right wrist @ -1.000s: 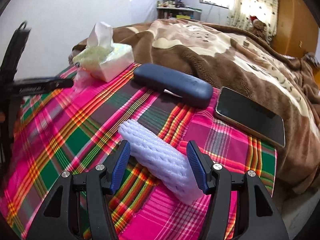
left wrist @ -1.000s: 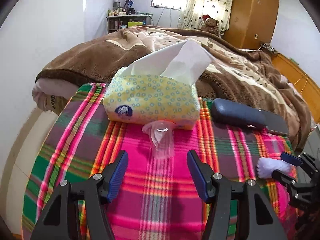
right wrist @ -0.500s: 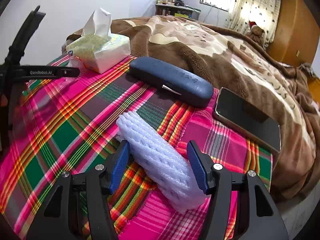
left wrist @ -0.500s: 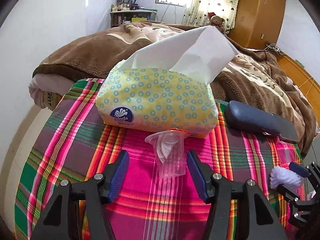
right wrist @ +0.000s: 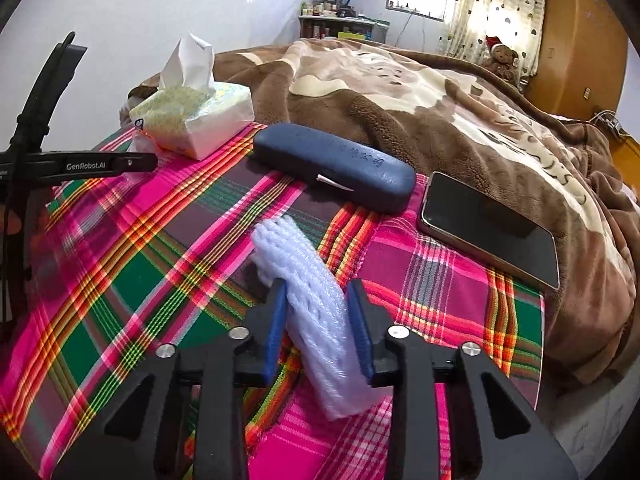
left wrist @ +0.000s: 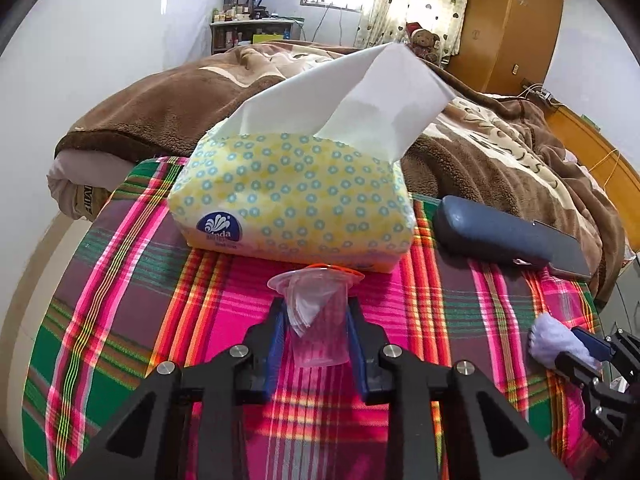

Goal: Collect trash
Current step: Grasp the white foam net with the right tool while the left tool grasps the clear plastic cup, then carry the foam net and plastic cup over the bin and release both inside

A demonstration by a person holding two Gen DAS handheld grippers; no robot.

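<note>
- Bedroom: plaid cloth (left wrist: 132,280) covers the surface at the bed's edge, brown blanket (right wrist: 400,92) behind it, window and curtains at the far wall.
- Half a second ago both tongs stood wide, each straddling a piece of trash. Now both have narrowed onto their pieces.
- Our left tongs (left wrist: 316,316) pinch the clear plastic cup (left wrist: 318,320), which lies on its side with its rim toward the tissue pack (left wrist: 296,208), just beside it. Something crumpled sits inside the cup; we cannot tell what.
- Our right tongs (right wrist: 320,312) clamp the white foam netting sleeve (right wrist: 312,296) across its middle; both ends stick out past the pads. The sleeve looks squeezed narrower at the grip.
- Both pieces appear to rest on the cloth still, not lifted.
- Glasses case (right wrist: 332,164) and phone (right wrist: 488,228) lie near the sleeve; we judge neither to be trash.
- Our reading: both grasps are made, so the lift and carry to a bin come next. No bin is in view.
</note>
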